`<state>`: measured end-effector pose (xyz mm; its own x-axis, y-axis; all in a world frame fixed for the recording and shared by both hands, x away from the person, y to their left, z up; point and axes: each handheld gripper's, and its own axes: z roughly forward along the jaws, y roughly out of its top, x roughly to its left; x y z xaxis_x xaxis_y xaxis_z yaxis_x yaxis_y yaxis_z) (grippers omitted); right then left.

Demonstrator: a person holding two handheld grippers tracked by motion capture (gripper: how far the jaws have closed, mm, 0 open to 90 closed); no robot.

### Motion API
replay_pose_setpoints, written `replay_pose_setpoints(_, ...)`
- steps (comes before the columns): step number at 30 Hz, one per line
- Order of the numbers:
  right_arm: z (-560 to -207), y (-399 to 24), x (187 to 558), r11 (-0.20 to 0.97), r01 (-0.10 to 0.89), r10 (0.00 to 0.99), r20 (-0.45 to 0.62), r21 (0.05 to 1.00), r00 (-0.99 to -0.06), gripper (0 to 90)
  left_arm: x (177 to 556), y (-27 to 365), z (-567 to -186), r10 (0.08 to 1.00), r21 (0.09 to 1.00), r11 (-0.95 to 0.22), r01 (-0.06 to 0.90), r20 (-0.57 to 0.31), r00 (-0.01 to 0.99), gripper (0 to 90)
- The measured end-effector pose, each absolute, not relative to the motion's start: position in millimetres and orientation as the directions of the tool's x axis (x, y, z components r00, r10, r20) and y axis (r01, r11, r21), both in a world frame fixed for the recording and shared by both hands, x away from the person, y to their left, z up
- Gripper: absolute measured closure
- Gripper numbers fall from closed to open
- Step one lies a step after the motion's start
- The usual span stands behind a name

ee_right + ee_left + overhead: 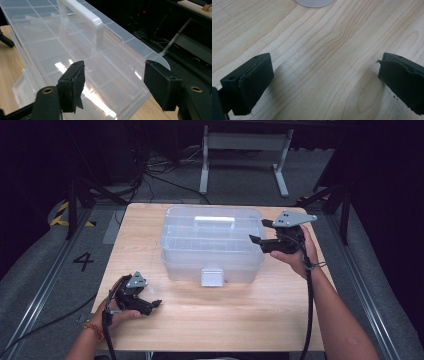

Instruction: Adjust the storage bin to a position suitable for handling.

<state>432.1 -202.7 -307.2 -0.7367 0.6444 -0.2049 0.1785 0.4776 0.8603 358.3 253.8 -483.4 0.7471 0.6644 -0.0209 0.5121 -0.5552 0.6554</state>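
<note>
Idleness marks our left gripper [156, 304] — it rests low on the wooden table [210, 320] near its front left corner, jaws spread wide with nothing between them. Mid-table stands the clear plastic organizer box [212, 247], lid down, white handle [214, 222] on top, white latch [211, 276] facing us. At the box's right end we hold the right gripper [256, 231], jaws apart and empty, aimed at the lid's edge. We judge this the approach step — next we need to take the lid or latch squarely.

clear box [212, 245] mid-table [200, 320], bare front strip
</note>
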Motion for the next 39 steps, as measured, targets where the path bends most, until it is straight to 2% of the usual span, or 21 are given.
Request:
replay_pose_setpoints(8, -299, -178, 441, 0.501, 0.163, 0.614, -0.216, 0.850, -0.759, 39.6, 358, 254, -483, 0.666, 0.656, -0.555, 0.512, -0.018, 0.745, 0.5)
replay_pose_setpoints(11, -295, -173, 443, 0.501, 0.140, 0.628, -0.247, 0.854, -0.738, 43.9, 358, 254, -483, 0.669, 0.656, -0.552, 0.514, -0.019, 0.743, 0.5)
replay_pose_setpoints(27, -294, -146, 461, 0.530, 0.151, 0.602, -0.245, 0.834, -0.760, 46.6, 358, 254, -483, 0.671, 0.656, -0.552, 0.514, -0.016, 0.741, 0.5)
replay_pose_setpoints(31, -297, -140, 469, 0.550, 0.194, 0.624, -0.246, 0.812, -0.742, 46.4, 357, 254, -483, 0.673, 0.657, -0.550, 0.515, -0.017, 0.740, 0.5)
replay_pose_setpoints(39, -301, -127, 476, 0.600, 0.195, 0.587, -0.262, 0.776, -0.766, 65.6, 357, 254, -482, 0.676, 0.652, -0.554, 0.517, -0.010, 0.737, 1.6)
